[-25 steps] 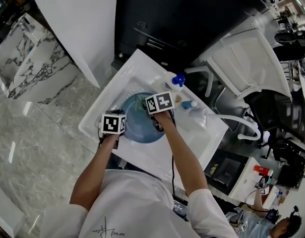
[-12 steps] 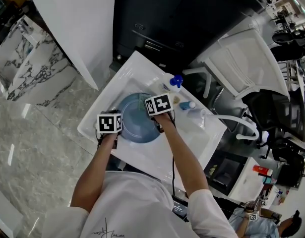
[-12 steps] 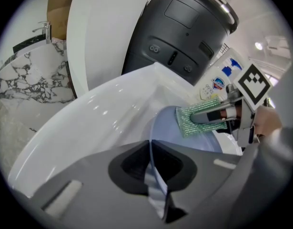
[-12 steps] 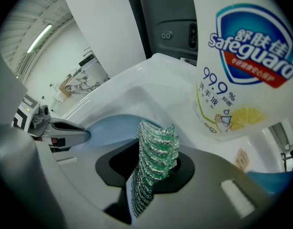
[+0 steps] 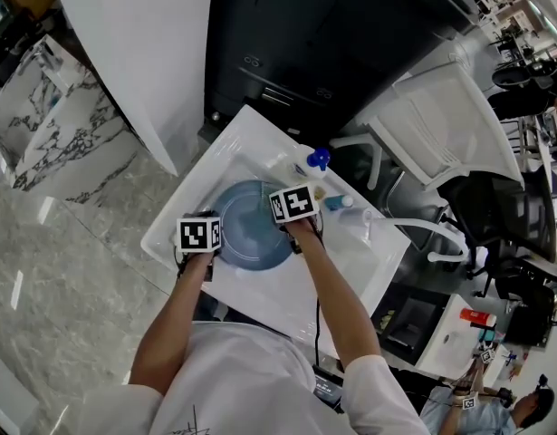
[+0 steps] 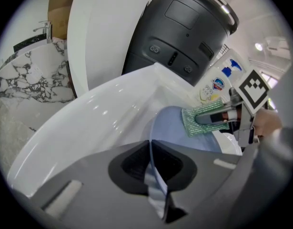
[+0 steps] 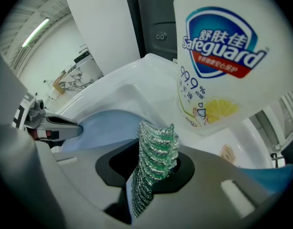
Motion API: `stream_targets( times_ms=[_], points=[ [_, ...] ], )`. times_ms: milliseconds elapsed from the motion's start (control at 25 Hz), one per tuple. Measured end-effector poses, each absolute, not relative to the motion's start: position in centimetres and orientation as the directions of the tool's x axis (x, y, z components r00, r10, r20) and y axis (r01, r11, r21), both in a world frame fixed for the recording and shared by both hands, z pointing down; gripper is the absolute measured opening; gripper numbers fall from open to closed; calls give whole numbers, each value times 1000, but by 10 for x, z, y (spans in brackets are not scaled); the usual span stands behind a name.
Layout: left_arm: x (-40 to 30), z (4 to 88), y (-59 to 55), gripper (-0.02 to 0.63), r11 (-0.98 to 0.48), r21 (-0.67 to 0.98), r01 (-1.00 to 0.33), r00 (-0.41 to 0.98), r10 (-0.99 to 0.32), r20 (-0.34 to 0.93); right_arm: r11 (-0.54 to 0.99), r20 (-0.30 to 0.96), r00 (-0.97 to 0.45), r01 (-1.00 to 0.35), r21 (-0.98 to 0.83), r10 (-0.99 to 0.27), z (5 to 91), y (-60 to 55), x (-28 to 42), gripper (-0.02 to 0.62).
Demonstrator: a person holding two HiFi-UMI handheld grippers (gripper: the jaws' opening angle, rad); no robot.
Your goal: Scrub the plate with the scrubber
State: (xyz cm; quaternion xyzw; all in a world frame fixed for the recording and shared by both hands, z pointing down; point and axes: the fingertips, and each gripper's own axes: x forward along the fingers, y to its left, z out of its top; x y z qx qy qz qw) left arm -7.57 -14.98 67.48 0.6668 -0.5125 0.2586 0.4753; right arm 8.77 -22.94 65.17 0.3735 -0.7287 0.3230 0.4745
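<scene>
A round blue plate (image 5: 251,225) lies in the white sink (image 5: 260,152). My left gripper (image 5: 198,236) is shut on the plate's near-left rim (image 6: 153,154), which runs edge-on between its jaws. My right gripper (image 5: 292,204) is shut on a green mesh scrubber (image 7: 156,159), and the scrubber (image 6: 203,118) rests against the plate's far-right side (image 6: 172,128). In the head view the right gripper's marker cube hides the scrubber.
A white soap bottle with a blue pump (image 5: 312,164) stands at the sink's far rim, close behind the scrubber (image 7: 217,56). A small blue-capped bottle (image 5: 337,202) lies beside it. A dark cabinet (image 5: 323,34) stands behind, a white chair (image 5: 441,125) to the right.
The right gripper with the scrubber has slid slightly to the right and away across the plate. The left gripper has kept its hold on the rim.
</scene>
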Motion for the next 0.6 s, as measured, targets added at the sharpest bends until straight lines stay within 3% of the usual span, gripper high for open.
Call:
stream_targets(
  times_ms=[600],
  points=[
    [-75,674,-150,66,-31,371,-928,346,-443,827,510,950,-204,-858,-57,-237,653,-223,113,57]
  ],
)
